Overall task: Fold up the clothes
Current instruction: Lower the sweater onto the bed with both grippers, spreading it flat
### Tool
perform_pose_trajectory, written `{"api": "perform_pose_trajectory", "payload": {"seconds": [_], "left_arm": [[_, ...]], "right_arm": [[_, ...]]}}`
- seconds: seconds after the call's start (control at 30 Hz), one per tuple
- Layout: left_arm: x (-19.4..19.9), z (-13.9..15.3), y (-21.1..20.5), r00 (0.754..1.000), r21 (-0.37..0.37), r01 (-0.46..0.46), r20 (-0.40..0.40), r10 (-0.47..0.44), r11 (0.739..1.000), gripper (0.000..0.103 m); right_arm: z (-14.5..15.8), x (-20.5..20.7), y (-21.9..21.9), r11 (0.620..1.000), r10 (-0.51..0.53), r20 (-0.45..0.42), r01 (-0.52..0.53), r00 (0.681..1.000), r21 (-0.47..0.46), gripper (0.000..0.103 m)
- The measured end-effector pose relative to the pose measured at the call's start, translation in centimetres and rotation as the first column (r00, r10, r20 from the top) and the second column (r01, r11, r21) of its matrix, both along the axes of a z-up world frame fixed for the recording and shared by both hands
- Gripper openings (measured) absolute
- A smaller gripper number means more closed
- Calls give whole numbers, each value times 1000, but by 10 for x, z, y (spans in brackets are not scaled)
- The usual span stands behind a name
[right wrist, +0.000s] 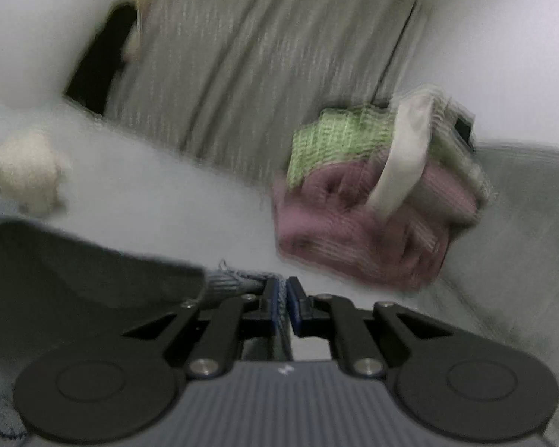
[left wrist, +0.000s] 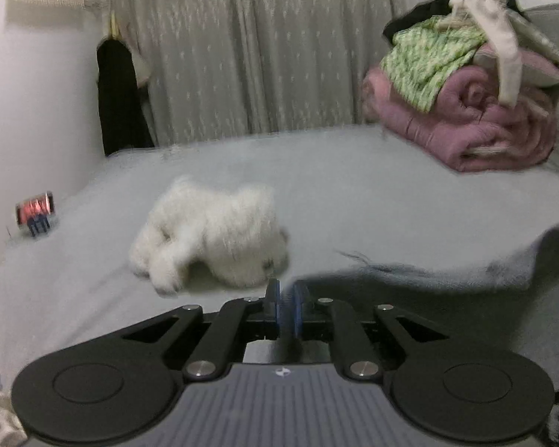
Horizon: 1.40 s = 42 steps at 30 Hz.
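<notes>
bed (left wrist: pixel 354 193): grey sheet, carries everything; runs from the jaws back to the curtain (left wrist: pixel 242 48).
pile (left wrist: pixel 466 104): unfolded clothes at the far right corner of the bed, well apart from both grippers; a green top and a cream strip lie over a pink roll.
grey garment (left wrist: pixel 428 283): the thing in hand. It spans between the two grippers, its upper edge stretched roughly level; from the left gripper it runs away to the right, from the right gripper away to the left. Its long axis lies across the front of the bed, so my guess is the coming move lays it flat ahead.
white fleece (left wrist: pixel 212 231): crumpled on the bed just beyond the left gripper, nearer that hand than the right.
left gripper (left wrist: pixel 287 309): jaws narrow, a slim gap between the blue pads; grey cloth shows in the gap, but whether the pads press it I cannot tell.
right gripper (right wrist: pixel 284 305): jaws nearly closed, pinching a ribbed corner of the grey garment.
small red object (left wrist: pixel 35 210): far left on the bed, blurred, out of the way.
</notes>
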<state>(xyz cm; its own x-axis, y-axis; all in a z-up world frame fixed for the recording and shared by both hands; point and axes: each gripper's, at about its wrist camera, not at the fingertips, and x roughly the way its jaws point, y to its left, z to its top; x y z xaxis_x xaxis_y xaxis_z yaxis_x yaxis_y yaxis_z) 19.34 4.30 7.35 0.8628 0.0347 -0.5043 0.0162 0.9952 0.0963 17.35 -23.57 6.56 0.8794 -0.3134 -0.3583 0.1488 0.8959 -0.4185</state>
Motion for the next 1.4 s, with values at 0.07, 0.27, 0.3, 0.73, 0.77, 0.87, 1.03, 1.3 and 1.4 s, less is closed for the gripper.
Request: {"api": "perform_pose_trajectory", "payload": {"seconds": [0.07, 0.27, 0.3, 0.73, 0.77, 0.87, 1.03, 1.3, 1.4], "left_arm": [[4, -17, 5, 999, -40, -23, -37, 22, 999, 12], [-16, -47, 49, 989, -158, -80, -133, 59, 984, 23], [-17, -53, 58, 986, -185, -86, -158, 57, 979, 23], [-22, -75, 52, 971, -291, -79, -239, 7, 954, 45], [-21, -78, 49, 971, -275, -80, -240, 12, 958, 45], [-19, -84, 49, 974, -269, -92, -225, 30, 959, 45], [-10, -94, 55, 971, -301, -109, -235, 38, 947, 6], [-9, -82, 72, 977, -287, -177, -166, 134, 941, 4], [-10, -82, 80, 973, -266, -199, -165, 159, 943, 4]], "right_arm": [[-27, 22, 4, 1000, -16, -65, 17, 998, 10, 10], [-31, 0, -29, 973, -50, -120, 76, 992, 220, 19], [-28, -7, -40, 965, -55, -137, 88, 989, 247, 23], [-73, -71, -155, 641, 36, -324, 227, 945, 733, 33], [-74, -67, -151, 631, 47, -323, 222, 945, 743, 33], [-79, -56, -136, 693, 33, -336, 221, 941, 686, 9], [-63, -54, -120, 834, -78, -278, 215, 958, 509, 6], [-36, -65, -142, 904, -345, -137, 368, 929, 217, 5], [-47, -64, -152, 891, -385, -155, 410, 910, 193, 5]]}}
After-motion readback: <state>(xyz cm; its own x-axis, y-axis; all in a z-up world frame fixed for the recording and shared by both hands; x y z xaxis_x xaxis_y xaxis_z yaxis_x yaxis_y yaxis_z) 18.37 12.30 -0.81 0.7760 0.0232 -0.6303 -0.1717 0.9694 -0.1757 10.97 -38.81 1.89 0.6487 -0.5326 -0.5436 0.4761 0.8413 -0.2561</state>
